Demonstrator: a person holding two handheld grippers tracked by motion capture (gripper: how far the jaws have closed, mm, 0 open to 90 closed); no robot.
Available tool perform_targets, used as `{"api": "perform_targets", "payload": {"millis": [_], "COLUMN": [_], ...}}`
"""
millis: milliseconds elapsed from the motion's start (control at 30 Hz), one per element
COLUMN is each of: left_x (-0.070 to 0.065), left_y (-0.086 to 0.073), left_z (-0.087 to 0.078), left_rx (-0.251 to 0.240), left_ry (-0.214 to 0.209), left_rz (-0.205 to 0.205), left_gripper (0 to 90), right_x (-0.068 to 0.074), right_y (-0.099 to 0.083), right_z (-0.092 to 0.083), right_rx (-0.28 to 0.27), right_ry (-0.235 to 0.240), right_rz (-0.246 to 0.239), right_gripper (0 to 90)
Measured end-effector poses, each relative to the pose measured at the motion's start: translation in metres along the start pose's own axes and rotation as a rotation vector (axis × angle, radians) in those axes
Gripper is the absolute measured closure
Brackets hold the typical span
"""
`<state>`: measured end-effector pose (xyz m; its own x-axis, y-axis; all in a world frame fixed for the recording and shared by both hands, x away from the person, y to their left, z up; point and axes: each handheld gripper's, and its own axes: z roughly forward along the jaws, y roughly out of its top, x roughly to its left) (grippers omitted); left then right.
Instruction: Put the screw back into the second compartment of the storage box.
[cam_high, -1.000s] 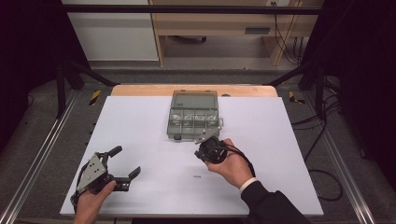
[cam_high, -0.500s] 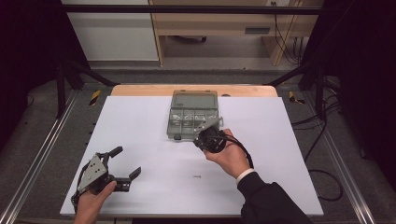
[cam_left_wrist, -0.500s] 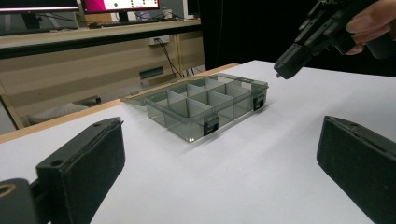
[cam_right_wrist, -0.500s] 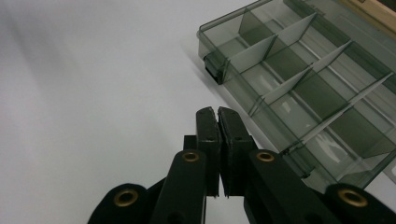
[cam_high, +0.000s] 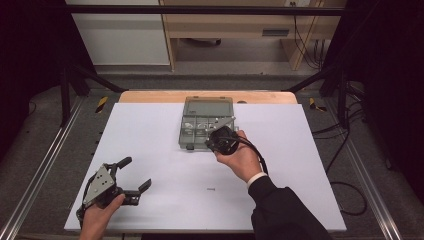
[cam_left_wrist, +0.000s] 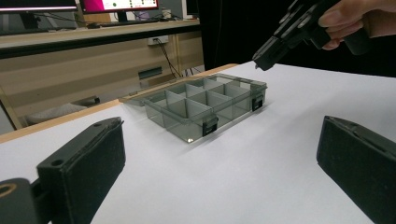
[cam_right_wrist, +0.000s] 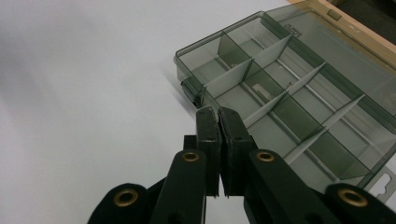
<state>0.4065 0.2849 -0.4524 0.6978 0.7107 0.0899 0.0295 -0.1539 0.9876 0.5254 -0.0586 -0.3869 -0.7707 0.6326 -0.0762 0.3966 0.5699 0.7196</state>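
- Right gripper: jaws pressed together, nothing between them, poised over the front edge of the open compartment box.
- Left gripper: jaws spread wide, idle near the bench's front left corner.
- The box sits at the far middle edge; I judge the next move is reaching into a compartment, which needs the jaws opened first.

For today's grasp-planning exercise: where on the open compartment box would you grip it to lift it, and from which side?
Grip the compartment box by its front wall between the two black latches, coming from above on the person's side. That thin upright rim suits two jaws, and the lid lies open flat behind. The right gripper hovers there shut, so it must open first.
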Motion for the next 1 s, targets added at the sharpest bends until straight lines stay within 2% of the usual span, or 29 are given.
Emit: {"api": "perform_targets", "payload": {"millis": [100,367,433,600,1000], "left_x": [0.0,0.001,0.001,0.0,0.0], "left_y": [0.0,0.0,0.0,0.0,0.001], "left_z": [0.0,0.0,0.001,0.0,0.0], "left_rx": [-0.001,-0.003,-0.001,0.0,-0.016], "left_ry": [-0.003,-0.004,-0.007,-0.007,-0.007], "left_rz": [-0.004,-0.003,-0.003,0.003,-0.011], "left_gripper": [1.2,1.2,1.2,1.2,1.0], "right_x": [-0.003,-0.009,-0.011,-0.016,-0.022], "right_y": [0.005,0.015,0.017,0.021,0.025], "right_z": [0.006,0.015,0.018,0.024,0.032], "right_rx": [-0.002,-0.007,-0.016,-0.067,-0.101], "right_ry": [-0.014,-0.045,-0.08,-0.104,-0.164], "right_rz": [0.015,0.012,0.02,0.04,0.077], "right_gripper": [87.9,87.9,87.9,87.9,87.9]}}
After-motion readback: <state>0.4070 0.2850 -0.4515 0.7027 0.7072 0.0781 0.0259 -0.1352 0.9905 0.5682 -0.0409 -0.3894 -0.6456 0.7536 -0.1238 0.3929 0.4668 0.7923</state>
